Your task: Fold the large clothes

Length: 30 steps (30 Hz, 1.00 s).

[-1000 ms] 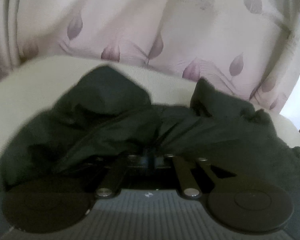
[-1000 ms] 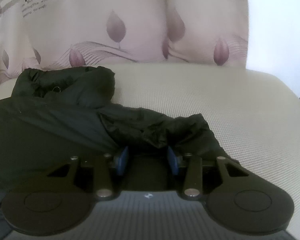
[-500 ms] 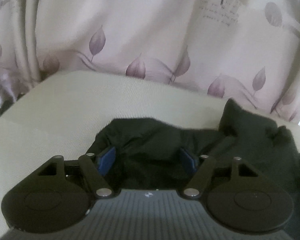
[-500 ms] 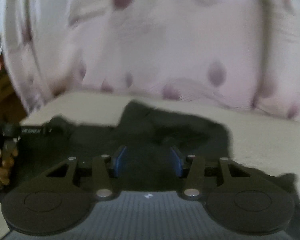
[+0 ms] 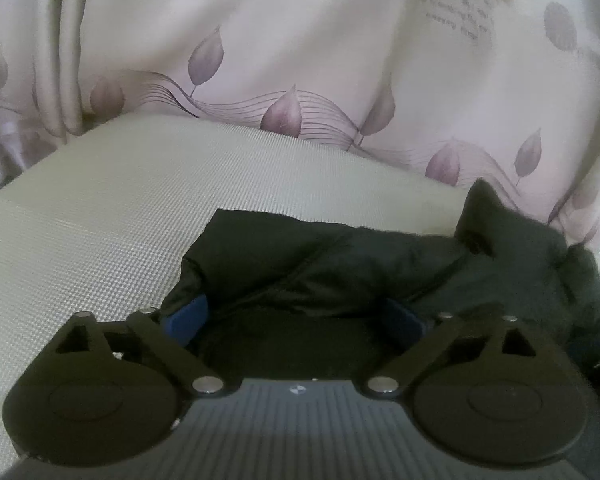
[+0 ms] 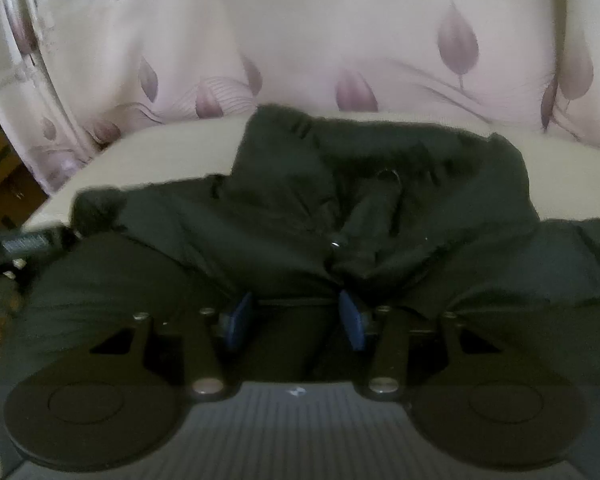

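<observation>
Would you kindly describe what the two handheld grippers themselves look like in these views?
Both look alike: the left gripper and right gripper each have matte black linkage arms with silver pivot pins, two round black discs, blue finger pads, and a grey ribbed body bearing a small white mark.

Both views are fisheye, each mounted on a handheld tool and looking forward and downward along its own tongs. Left wrist view sits close over the left end of the crumpled black padded garment point(image 5: 340, 264), facing the leaf-print pale curtain point(image 5: 300, 60). Right wrist view is close above the garment's middle, facing the same curtain. Shared: garment, beige woven cushion surface point(image 5: 100, 208), curtain.
</observation>
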Tool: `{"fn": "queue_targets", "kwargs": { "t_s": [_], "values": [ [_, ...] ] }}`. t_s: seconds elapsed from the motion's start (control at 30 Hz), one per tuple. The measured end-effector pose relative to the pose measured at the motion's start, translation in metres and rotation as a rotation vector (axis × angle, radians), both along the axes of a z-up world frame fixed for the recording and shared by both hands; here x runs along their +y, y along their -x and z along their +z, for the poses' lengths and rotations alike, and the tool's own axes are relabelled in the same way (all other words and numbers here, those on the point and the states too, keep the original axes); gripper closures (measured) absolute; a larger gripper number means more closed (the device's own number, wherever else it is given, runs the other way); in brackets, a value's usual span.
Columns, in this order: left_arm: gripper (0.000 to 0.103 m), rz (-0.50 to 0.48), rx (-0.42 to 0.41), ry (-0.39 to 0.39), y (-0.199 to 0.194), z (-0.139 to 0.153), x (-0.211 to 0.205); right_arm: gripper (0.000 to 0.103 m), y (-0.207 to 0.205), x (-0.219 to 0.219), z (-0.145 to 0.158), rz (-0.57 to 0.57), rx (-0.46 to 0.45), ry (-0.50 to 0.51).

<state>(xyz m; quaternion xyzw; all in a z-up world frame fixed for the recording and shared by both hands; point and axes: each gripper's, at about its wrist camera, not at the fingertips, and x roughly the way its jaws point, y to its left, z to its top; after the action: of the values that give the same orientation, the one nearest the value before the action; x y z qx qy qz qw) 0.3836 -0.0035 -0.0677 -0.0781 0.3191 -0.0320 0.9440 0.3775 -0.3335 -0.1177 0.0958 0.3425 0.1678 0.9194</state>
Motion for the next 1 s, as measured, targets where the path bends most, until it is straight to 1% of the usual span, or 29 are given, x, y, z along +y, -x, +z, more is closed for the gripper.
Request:
{"fn": "queue_targets", "kwargs": {
  "t_s": [0.07, 0.1, 0.2, 0.3, 0.37, 0.43, 0.5, 0.57, 0.6, 0.7, 0.77, 0.8, 0.83, 0.87, 0.9, 0.93, 1.0],
  "values": [
    [0.006, 0.005, 0.001, 0.008, -0.001, -0.001, 0.002, 0.054, 0.013, -0.030, 0.015, -0.058, -0.026, -0.060],
    [0.005, 0.008, 0.004, 0.011, -0.001, -0.001, 0.002, 0.054, 0.016, -0.043, 0.020, -0.091, -0.042, -0.066],
    [0.003, 0.008, 0.006, 0.019, -0.002, -0.001, 0.004, 0.054, 0.019, -0.096, 0.031, -0.215, -0.049, -0.018],
    [0.001, 0.017, 0.007, 0.029, -0.002, -0.002, 0.005, 0.054, 0.011, -0.149, 0.015, -0.353, 0.023, 0.004],
    [0.000, 0.019, 0.007, 0.045, -0.001, -0.004, 0.007, 0.055, 0.008, -0.171, -0.004, -0.385, 0.056, -0.012],
    [0.000, 0.022, 0.010, 0.065, -0.002, -0.005, 0.010, 0.056, 0.012, -0.173, -0.020, -0.373, 0.061, -0.033],
    [0.000, 0.022, 0.008, 0.079, -0.002, -0.006, 0.012, 0.056, 0.013, -0.162, -0.027, -0.354, 0.029, 0.030],
    [0.000, 0.030, 0.004, 0.083, -0.001, -0.006, 0.013, 0.055, 0.013, -0.160, -0.031, -0.357, 0.017, 0.024],
    [0.000, 0.034, 0.004, 0.079, 0.000, -0.006, 0.012, 0.055, 0.013, -0.164, -0.031, -0.354, 0.016, 0.022],
    [0.000, 0.041, 0.010, 0.059, 0.001, -0.003, 0.009, 0.054, 0.021, -0.163, -0.029, -0.346, -0.002, 0.055],
    [0.008, 0.038, 0.023, 0.079, 0.004, 0.007, 0.015, 0.053, 0.030, -0.159, -0.016, -0.376, 0.015, 0.086],
    [0.009, 0.022, 0.015, 0.129, 0.010, 0.015, 0.024, 0.052, 0.048, -0.154, -0.001, -0.398, -0.040, 0.081],
    [0.007, 0.008, 0.000, 0.180, 0.016, 0.024, 0.035, 0.049, 0.064, -0.151, 0.010, -0.380, -0.115, 0.068],
    [0.006, 0.010, -0.010, 0.212, 0.023, 0.034, 0.048, 0.040, 0.084, -0.144, 0.022, -0.333, -0.190, 0.065],
    [0.004, 0.020, -0.017, 0.225, 0.028, 0.044, 0.059, 0.033, 0.101, -0.136, 0.031, -0.287, -0.243, 0.076],
    [0.002, 0.019, -0.025, 0.235, 0.033, 0.053, 0.072, 0.023, 0.123, -0.125, 0.039, -0.246, -0.306, 0.094],
    [0.002, -0.017, -0.019, 0.230, 0.039, 0.065, 0.096, 0.021, 0.160, -0.105, 0.044, -0.172, -0.406, 0.104]
  ]
}}
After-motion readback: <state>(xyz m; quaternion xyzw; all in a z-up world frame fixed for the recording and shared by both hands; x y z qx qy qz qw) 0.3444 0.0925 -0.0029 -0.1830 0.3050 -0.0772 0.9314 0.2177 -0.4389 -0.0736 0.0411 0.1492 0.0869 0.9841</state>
